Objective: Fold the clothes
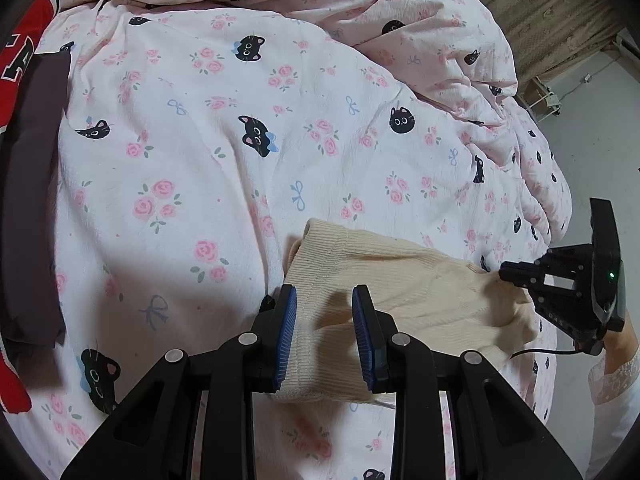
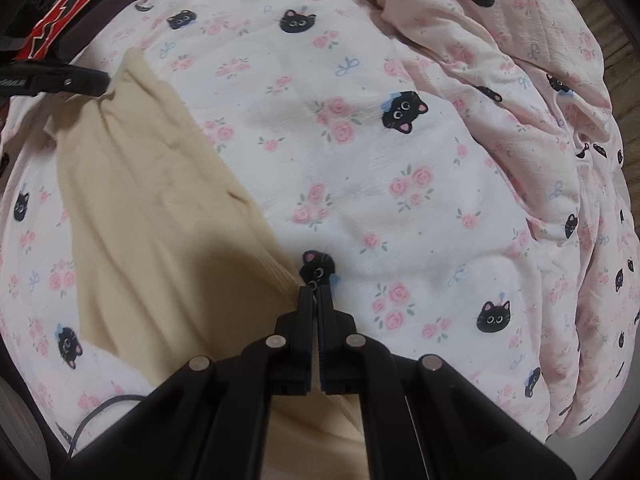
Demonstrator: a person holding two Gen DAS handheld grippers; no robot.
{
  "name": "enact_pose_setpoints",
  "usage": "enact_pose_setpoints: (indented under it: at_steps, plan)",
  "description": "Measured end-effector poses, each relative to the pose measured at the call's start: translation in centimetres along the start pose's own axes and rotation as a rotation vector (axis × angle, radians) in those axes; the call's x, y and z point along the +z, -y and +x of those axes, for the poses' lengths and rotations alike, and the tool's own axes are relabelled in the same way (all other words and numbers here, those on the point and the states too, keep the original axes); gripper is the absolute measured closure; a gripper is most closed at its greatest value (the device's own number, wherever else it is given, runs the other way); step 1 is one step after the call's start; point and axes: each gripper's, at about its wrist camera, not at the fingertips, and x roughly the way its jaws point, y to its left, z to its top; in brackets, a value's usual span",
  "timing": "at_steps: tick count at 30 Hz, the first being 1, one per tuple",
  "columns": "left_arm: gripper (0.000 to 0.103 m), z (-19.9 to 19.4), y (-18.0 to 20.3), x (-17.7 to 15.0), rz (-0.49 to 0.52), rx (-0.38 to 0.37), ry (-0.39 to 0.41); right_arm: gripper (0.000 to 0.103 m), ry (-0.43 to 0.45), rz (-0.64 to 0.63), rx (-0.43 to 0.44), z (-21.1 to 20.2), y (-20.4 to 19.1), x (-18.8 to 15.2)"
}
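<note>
A cream ribbed garment [image 1: 400, 280] lies stretched across a bed covered by a pink quilt [image 1: 208, 128] printed with roses, bows and black cat faces.

In the left wrist view, the left gripper [image 1: 325, 336] stands over one end of the garment. Its jaws are partly apart, with the blue pads [image 1: 287, 336] set either side of a bunched ribbed hem; the hem sits between them, though whether the pads press on it is not clear. The cloth runs from there away to the right, where the right gripper [image 1: 505, 273] meets its far end near the edge of the bed. A hand [image 1: 618, 344] in a lace cuff holds that gripper.

In the right wrist view, the right gripper [image 2: 316, 292] points steeply down with its jaws brought fully together. The edge of the garment [image 2: 132, 200] lies just at its left finger, at the tips, beside a cat face; whether any cloth is pinched between the tips cannot be told. From there the garment stretches up and left to the left gripper [image 2: 105, 79], which touches its far corner.

A red jersey [image 1: 16, 68] with a dark cloth [image 1: 32, 200] on it lies at the left side of the bed, well apart from the garment.
</note>
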Motion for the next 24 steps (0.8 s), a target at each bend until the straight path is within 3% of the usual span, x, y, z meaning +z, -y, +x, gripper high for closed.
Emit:
enact_pose_setpoints:
  at_steps: [6,12,14,20,23,24]
  plan:
    - [0.078,0.0,0.0,0.0,0.0,0.0,-0.001,0.101,-0.031,0.034,-0.012,1.4,1.3,0.4]
    - [0.078,0.1,0.1,0.1,0.004,0.007,-0.002,0.099,0.078,0.019,0.105,-2.0,0.8,1.5]
    - [0.078,0.1,0.1,0.1,0.004,0.007,-0.002,0.099,0.071,-0.026,0.144,-2.1,-0.4,2.2]
    - [0.078,0.1,0.1,0.1,0.003,0.003,-0.002,0.098,0.004,-0.118,0.154,-0.5,-3.2,3.5]
    - [0.078,0.1,0.0,0.1,0.002,0.001,-0.003,0.09,-0.003,-0.121,0.147,-0.4,-3.4,3.8]
    - [0.078,0.0,0.0,0.1,0.001,0.0,-0.004,0.08,-0.003,-0.119,0.144,-0.4,-3.4,3.8]
